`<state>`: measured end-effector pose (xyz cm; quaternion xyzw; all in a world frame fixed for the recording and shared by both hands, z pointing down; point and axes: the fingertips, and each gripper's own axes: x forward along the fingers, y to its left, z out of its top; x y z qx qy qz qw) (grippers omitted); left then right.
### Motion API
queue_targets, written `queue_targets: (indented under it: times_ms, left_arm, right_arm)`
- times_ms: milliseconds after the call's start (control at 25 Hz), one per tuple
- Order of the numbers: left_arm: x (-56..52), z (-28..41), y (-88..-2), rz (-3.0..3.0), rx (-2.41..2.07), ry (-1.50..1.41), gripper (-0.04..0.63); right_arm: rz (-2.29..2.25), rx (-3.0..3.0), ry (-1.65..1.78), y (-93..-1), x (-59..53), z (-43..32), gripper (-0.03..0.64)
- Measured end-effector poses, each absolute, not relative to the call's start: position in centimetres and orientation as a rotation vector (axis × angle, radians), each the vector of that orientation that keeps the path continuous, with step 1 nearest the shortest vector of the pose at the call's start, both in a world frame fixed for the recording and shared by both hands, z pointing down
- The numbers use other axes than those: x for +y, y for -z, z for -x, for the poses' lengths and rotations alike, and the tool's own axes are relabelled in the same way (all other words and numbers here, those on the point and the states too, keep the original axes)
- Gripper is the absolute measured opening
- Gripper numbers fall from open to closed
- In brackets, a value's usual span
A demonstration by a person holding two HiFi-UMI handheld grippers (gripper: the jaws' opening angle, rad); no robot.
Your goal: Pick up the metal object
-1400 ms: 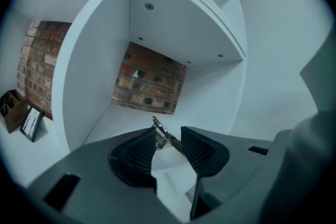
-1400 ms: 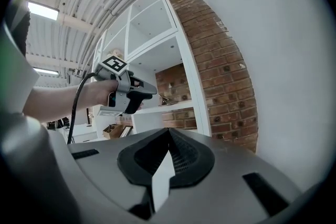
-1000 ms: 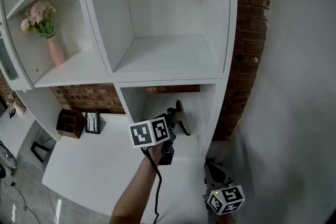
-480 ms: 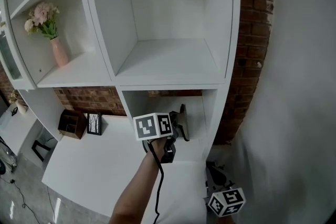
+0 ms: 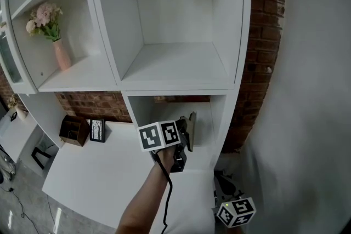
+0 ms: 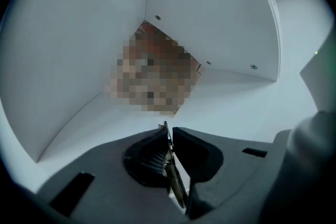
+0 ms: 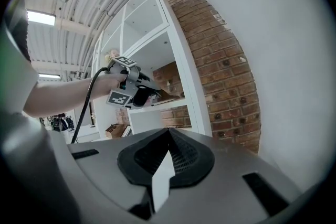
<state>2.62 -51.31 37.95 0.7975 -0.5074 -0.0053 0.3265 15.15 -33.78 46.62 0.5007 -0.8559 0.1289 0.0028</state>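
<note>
The metal object (image 5: 192, 124) is a thin flat plate standing on edge in the low cubby (image 5: 205, 142) of the white shelf unit. My left gripper (image 5: 188, 132) reaches into that cubby with the plate between its jaws. In the left gripper view the plate (image 6: 171, 168) lies against the left pad, a thin gap shows at the right pad, and the jaws are closing. The right gripper view shows the left gripper (image 7: 153, 93) with the plate (image 7: 167, 95) sticking out. My right gripper (image 5: 221, 182) hangs low at the lower right, its jaws (image 7: 169, 132) shut on nothing.
The white shelf unit (image 5: 164, 66) has a big open cubby above and a pink vase of flowers (image 5: 59, 52) at the left. A brick wall (image 5: 258, 52) runs along its right side. A small wooden box (image 5: 74, 129) and a picture frame (image 5: 97, 130) stand on the white desk (image 5: 93, 178).
The left gripper's jaws have closed in around the metal plate. The plate now stands more upright than a second ago. The right gripper has hardly moved.
</note>
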Motion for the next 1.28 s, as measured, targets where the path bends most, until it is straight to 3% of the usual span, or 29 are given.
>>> queue_targets:
  times_ms: [1280]
  left_arm:
    - [-38.6, -1.1, -34.5, -2.483, -1.458, -0.049, 0.014]
  right_arm:
    - [-1.529, -2.712, -0.296, -44.6, -31.0, -11.7, 0.005]
